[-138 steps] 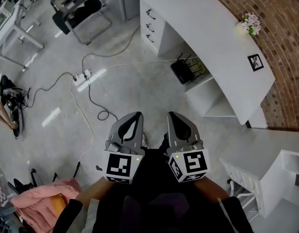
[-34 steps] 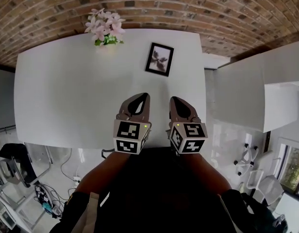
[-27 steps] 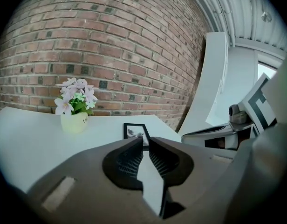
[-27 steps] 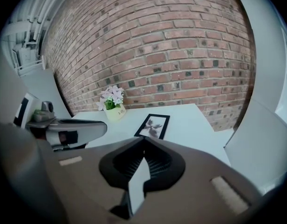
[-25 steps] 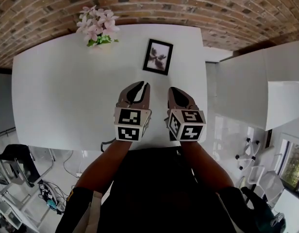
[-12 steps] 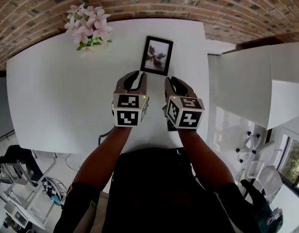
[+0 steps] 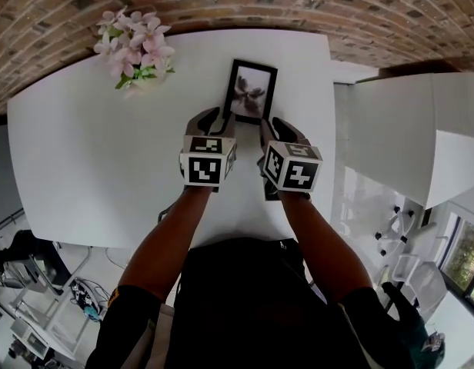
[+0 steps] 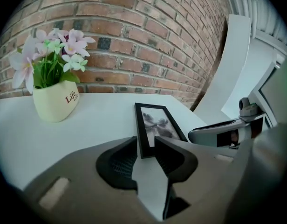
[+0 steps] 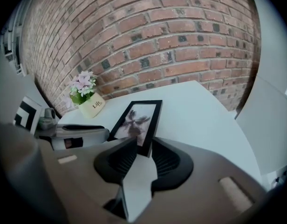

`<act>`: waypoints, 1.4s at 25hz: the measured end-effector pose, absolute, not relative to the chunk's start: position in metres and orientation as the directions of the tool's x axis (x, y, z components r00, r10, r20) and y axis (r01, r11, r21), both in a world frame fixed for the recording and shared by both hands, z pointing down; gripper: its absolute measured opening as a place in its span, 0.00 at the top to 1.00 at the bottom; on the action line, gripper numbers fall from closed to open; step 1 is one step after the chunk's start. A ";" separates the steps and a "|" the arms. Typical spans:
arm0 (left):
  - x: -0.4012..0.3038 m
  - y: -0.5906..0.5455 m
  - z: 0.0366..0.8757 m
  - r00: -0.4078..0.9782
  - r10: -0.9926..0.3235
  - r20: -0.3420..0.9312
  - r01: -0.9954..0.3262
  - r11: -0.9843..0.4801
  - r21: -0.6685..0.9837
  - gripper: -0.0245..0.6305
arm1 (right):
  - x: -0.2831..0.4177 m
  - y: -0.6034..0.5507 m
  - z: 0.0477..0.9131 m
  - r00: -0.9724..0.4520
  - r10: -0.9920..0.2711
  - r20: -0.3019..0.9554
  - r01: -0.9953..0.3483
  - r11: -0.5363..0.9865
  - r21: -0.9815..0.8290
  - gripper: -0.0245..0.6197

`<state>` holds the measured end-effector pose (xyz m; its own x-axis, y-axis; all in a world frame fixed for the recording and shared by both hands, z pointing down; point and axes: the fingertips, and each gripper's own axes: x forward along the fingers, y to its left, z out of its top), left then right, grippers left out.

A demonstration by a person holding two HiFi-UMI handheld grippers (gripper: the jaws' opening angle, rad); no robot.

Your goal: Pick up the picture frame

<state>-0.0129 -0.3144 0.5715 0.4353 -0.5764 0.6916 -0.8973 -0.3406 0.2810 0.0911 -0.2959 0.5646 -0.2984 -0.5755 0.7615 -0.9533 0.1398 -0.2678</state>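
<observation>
The black picture frame (image 7: 251, 91) with a flower photo lies flat on the white table (image 7: 91, 160), near the brick wall. My left gripper (image 7: 215, 121) is at the frame's near left corner and my right gripper (image 7: 270, 126) at its near right corner. In the left gripper view the frame (image 8: 155, 123) has its near corner between the jaws of the left gripper (image 8: 146, 149), which are opening and not pressing on it. In the right gripper view the frame (image 9: 137, 117) has a corner between the jaws of the right gripper (image 9: 143, 149), also opening, with gaps beside it.
A cream pot of pink flowers (image 7: 135, 47) stands on the table left of the frame. The brick wall (image 7: 237, 2) runs behind. The table's right edge (image 7: 330, 106) is close to the frame, with a white cabinet (image 7: 406, 129) beyond it.
Both grippers have moved forward and down from the table's near part to the frame's near edge. Their jaws have spread apart. The frame has not moved.
</observation>
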 end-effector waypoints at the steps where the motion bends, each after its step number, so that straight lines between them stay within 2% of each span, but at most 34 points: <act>1: -0.012 -0.316 0.573 0.436 -0.575 0.693 -0.897 -0.338 0.284 0.78 | 0.092 -0.297 0.567 -0.295 -0.573 0.765 -0.954 0.132 -0.269 0.81; 11: -0.005 -0.325 0.585 0.441 -0.550 0.709 -0.895 -0.321 0.308 0.76 | 0.092 -0.308 0.579 -0.301 -0.555 0.775 -0.947 0.081 -0.309 0.76; 27: -0.002 -0.326 0.586 0.458 -0.543 0.704 -0.888 -0.307 0.341 0.80 | 0.090 -0.306 0.585 -0.303 -0.537 0.787 -0.939 0.029 -0.342 0.79; 35: -0.010 -0.322 0.559 0.451 -0.595 0.665 -0.892 -0.289 0.346 0.80 | 0.081 -0.303 0.555 -0.300 -0.584 0.755 -0.943 0.064 -0.325 0.79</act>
<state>-0.0099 -0.3225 0.5595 0.4508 -0.5950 0.6653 -0.8925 -0.2890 0.3463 0.0808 -0.3032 0.5554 -0.2996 -0.5837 0.7547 -0.9434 0.0635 -0.3254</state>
